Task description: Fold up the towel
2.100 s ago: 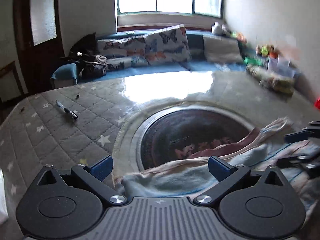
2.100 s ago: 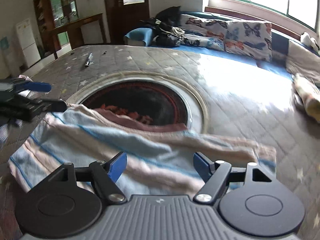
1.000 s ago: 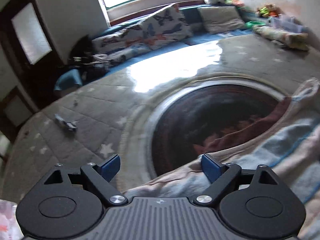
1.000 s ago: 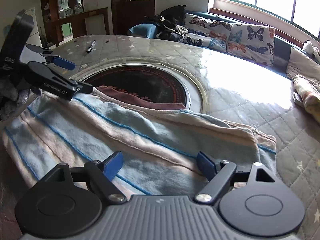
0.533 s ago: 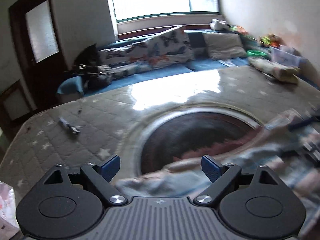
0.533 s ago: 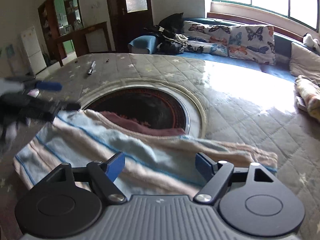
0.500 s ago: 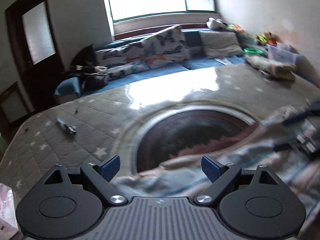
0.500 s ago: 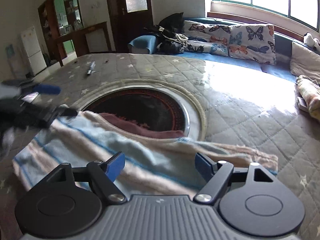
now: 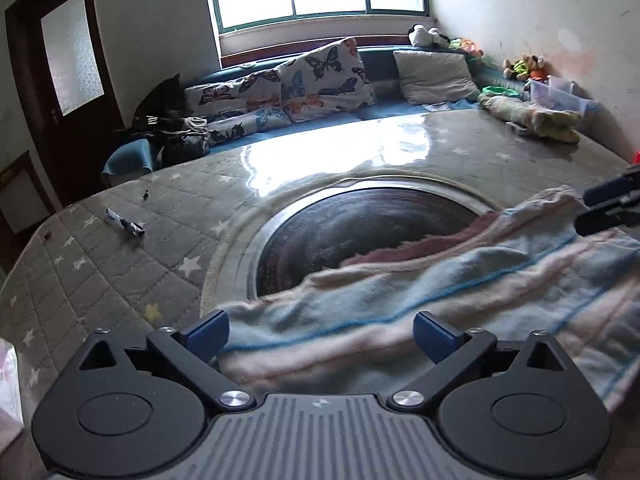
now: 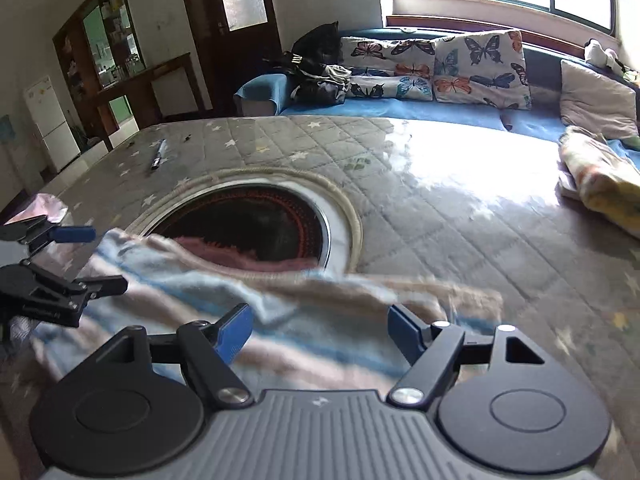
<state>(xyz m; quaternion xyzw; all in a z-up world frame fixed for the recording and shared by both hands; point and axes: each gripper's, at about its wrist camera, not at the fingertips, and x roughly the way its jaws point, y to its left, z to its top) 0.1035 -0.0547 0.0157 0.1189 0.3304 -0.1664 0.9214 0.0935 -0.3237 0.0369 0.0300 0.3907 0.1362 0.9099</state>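
Observation:
A towel (image 9: 420,300) with pale blue and pink stripes lies loosely along the near side of the quilted grey table (image 9: 120,272), and its far edge overlaps a round dark inset (image 9: 360,224). My left gripper (image 9: 320,334) is open, and the towel's left end lies between and under its blue fingertips. In the right wrist view the towel (image 10: 288,304) is blurred and rumpled. My right gripper (image 10: 320,332) is open over the towel's right part. The left gripper (image 10: 90,258) shows at the towel's left corner, and the right gripper (image 9: 608,208) at the right edge.
A pen (image 9: 124,226) lies on the far left of the table, and a rolled cloth (image 10: 600,184) lies at the far right. A sofa with butterfly cushions (image 9: 320,76) stands behind the table. A pink-white object (image 9: 8,384) sits at the near left edge.
Both grippers have stayed open. The left gripper has come down from a raised position to the towel's left end, and more of the towel now lies between its fingers. The towel is blurred in the right wrist view.

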